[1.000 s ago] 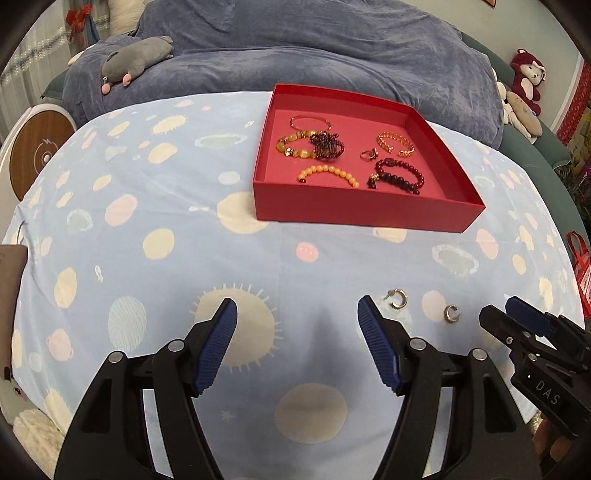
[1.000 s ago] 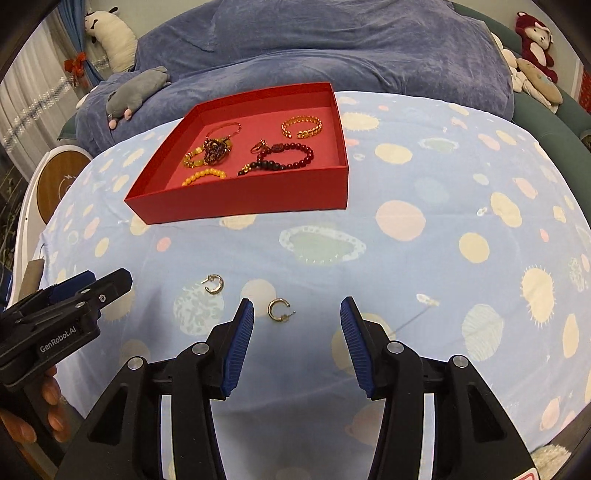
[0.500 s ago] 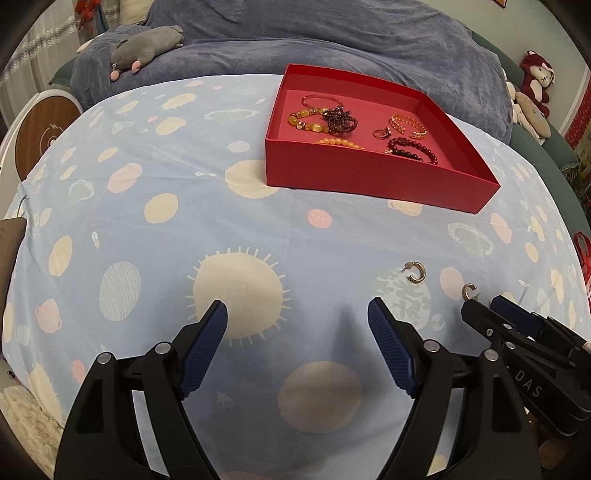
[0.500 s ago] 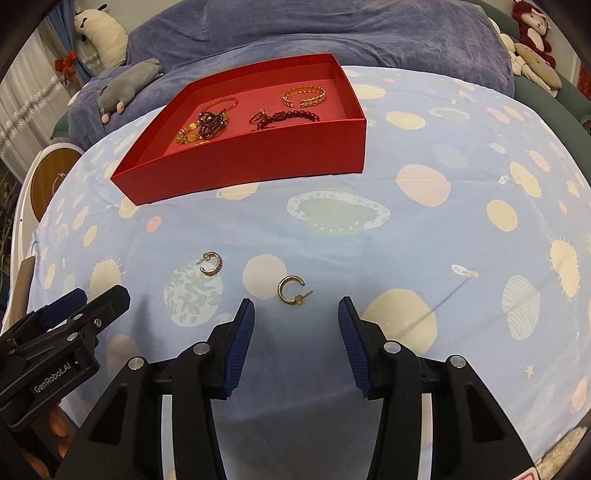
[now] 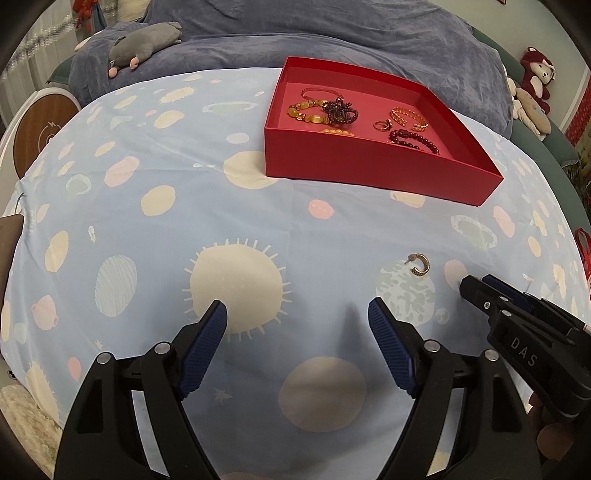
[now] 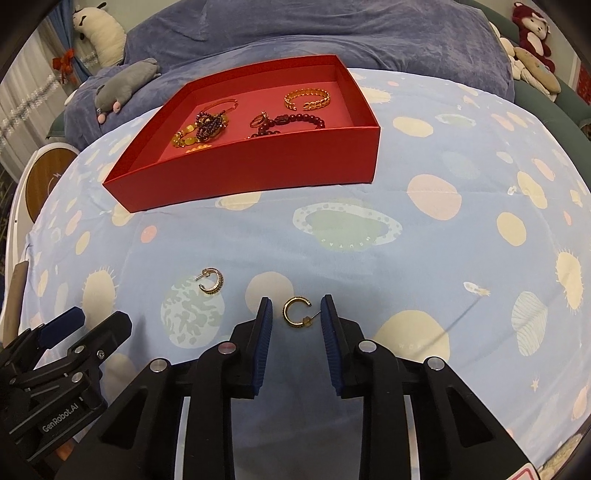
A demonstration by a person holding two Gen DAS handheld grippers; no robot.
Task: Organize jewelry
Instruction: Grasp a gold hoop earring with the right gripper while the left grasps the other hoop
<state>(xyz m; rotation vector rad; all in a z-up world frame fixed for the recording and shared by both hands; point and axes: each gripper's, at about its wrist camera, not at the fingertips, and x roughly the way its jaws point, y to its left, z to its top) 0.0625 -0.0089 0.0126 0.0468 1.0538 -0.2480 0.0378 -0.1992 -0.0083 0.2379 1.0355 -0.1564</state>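
Note:
A red tray (image 5: 369, 168) (image 6: 258, 173) holding several bracelets and a ring sits on the blue patterned cloth. Two gold hoop earrings lie on the cloth nearer me. One earring (image 6: 297, 312) lies between the fingers of my right gripper (image 6: 296, 306), whose jaws are open and narrowed around it without clear contact. The other earring (image 6: 212, 280) (image 5: 419, 264) lies to its left. My left gripper (image 5: 297, 314) is open and empty, low over the cloth left of that earring. The right gripper also shows in the left wrist view (image 5: 480, 290).
A dark blue blanket (image 5: 332, 33) with a grey plush toy (image 5: 144, 38) lies behind the tray. More plush toys (image 6: 532, 40) sit at the far right. A round wooden-topped object (image 5: 40, 129) stands at the left edge.
My right gripper has moved forward and down so the near earring now lies between its fingers, and the jaws have narrowed. My left gripper has dropped lower and stayed open.

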